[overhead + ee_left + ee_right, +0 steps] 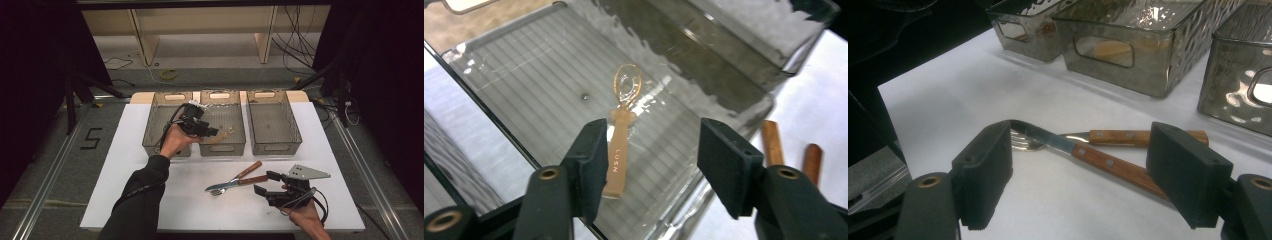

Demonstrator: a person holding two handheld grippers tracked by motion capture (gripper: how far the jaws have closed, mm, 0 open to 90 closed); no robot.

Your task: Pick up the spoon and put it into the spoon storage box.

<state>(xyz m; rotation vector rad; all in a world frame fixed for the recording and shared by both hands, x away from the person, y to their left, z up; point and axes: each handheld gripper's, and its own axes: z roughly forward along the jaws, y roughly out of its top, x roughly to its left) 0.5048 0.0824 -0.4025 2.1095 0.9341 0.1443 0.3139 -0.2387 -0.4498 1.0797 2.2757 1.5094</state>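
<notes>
Left tool (212,133) held over the middle bin (239,131) of three clear bins in a row at the far side of the white bench (125,165), jaws standing apart with nothing clamped. Small translucent orange spoon (620,145) seen in the left gripper view between those jaws, close against the left-hand pad (593,160), well clear of the right-hand pad, bowl pointing away from the tool; whether lying on the ribbed bin floor (524,95) or not quite down, impossible to tell. In the high view, same spoon (223,135) just beyond the tips of the left tool, inside the middle bin. Left bin (155,132) directly beneath the hand (175,142) carrying that tool; right bin (272,120) well apart from it. Right tool (264,183) low over the near part of the bench, jaws likewise apart and clamped on nothing. Wooden-handled knife (1098,160) and wooden-handled fork (1128,137) crossed on the bench just ahead of the right tool, seen between its two pads in the right gripper view, handles toward its right-hand pad, blade and tines toward its left-hand pad. Same pair (235,181) in the high view immediately to the left of the right tool's tips. Grey three-cornered plate (307,173) on top of the right tool.
</notes>
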